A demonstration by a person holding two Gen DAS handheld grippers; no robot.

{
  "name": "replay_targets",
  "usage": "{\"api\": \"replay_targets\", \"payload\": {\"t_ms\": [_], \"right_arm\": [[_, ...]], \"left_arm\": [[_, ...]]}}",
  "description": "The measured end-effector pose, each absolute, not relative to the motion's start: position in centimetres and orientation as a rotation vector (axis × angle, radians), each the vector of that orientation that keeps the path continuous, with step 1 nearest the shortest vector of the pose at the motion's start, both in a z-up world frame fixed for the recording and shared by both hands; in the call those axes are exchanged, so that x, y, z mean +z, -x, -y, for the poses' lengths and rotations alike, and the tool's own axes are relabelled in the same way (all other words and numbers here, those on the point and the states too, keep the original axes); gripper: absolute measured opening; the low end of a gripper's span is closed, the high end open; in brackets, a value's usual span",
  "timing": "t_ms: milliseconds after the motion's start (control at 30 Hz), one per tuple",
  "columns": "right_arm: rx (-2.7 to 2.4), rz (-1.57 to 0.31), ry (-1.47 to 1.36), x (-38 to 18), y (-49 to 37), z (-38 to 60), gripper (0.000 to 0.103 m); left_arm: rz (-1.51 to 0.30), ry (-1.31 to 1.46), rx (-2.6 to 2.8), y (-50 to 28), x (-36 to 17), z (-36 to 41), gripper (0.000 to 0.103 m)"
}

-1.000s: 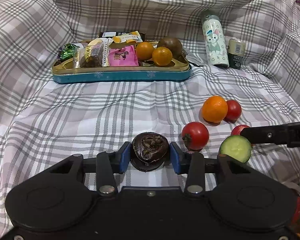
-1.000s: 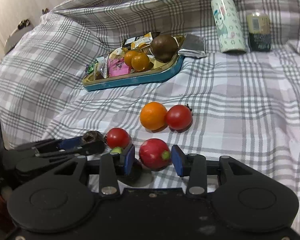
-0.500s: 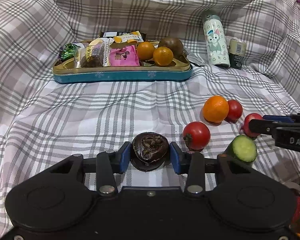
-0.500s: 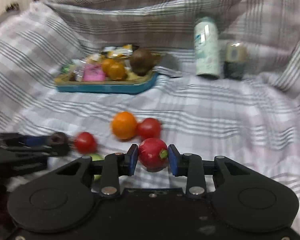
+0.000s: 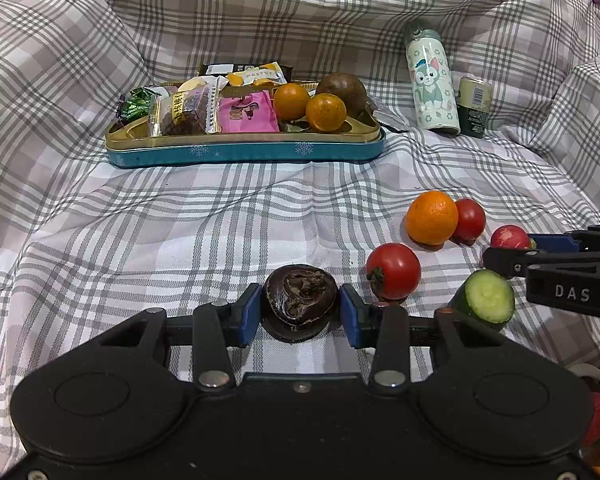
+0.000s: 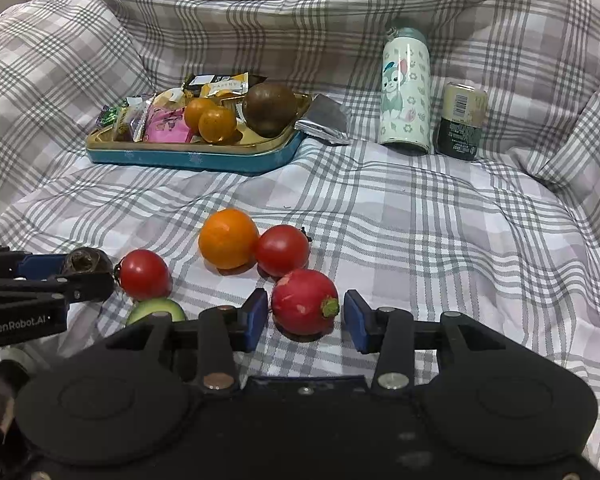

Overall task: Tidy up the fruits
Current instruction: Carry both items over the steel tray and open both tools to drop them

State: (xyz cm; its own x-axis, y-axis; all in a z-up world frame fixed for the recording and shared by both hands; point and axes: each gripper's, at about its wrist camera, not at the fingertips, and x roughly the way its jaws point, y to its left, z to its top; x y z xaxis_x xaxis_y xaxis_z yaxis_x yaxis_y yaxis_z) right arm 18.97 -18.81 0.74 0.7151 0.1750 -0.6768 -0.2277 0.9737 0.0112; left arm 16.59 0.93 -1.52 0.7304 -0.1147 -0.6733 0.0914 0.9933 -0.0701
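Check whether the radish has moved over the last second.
Yes. In the left wrist view the radish has shifted right and farther back, ending nearer level with the orange, which stayed put.

Two hand-held grippers point forward and downward, side by side. The left gripper [image 5: 300, 308], at 6 o'clock in its own camera, has both blue fingers [image 5: 249, 314] pressed against a dark, wrinkled fruit [image 5: 300, 300]. The right gripper [image 6: 306, 316], reaching in at 3 o'clock in the left camera's view, has just been opening; its fingers [image 6: 256, 318] stand slightly clear of a red radish [image 6: 304, 300] between them.
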Motion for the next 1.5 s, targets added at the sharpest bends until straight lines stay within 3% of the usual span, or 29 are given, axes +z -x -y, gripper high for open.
{"api": "replay_targets", "payload": {"t_ms": [100, 567, 933, 1500], "right_arm": [[0.216, -0.734, 0.107, 0.6, -18.8, 18.5, 0.037], [0.115, -0.625, 0.039, 2.8, -16.9, 19.9, 0.037], [0.174, -0.540, 0.009, 7.7, -7.2, 19.5, 0.037], [0.245, -0.749, 0.009, 5.2, 3.1, 17.6, 0.038]], "left_arm": [[-0.743, 0.032, -0.114, -16.6, -1.5, -0.9, 0.049], [-0.682, 0.081, -0.095, -15.5, 1.1, -1.8, 0.049], [-0.691, 0.059, -0.097, -9.3, 6.7, -1.6, 0.049], [-0.894, 0.060, -0.166, -0.7, 3.0, 0.5, 0.049]]}}
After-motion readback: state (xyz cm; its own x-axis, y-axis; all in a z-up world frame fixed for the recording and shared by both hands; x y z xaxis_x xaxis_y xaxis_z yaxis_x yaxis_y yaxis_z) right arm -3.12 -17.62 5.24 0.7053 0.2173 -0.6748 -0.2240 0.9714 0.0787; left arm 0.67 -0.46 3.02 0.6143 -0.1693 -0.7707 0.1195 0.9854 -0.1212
